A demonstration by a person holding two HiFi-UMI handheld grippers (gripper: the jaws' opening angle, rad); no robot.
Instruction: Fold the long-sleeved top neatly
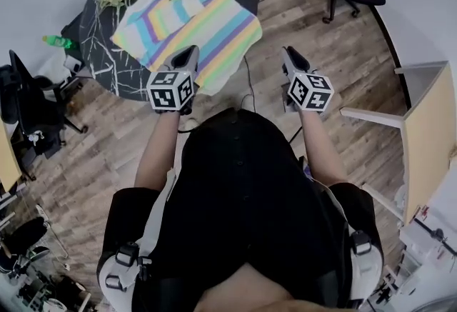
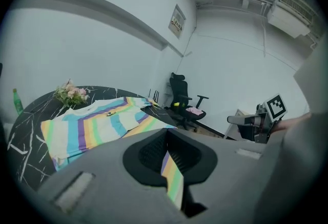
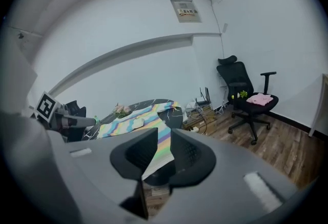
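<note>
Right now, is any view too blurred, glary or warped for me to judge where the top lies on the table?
Head view: even light, no glare, top and table sharp, edges bowed. Left gripper view: dark corners, left gripper soft up close, top clear. Right gripper view: dark corners, walls curve, top small and far, right gripper soft.

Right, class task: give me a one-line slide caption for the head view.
Person holds left tool and right tool out toward a striped top spread on a dark table.
</note>
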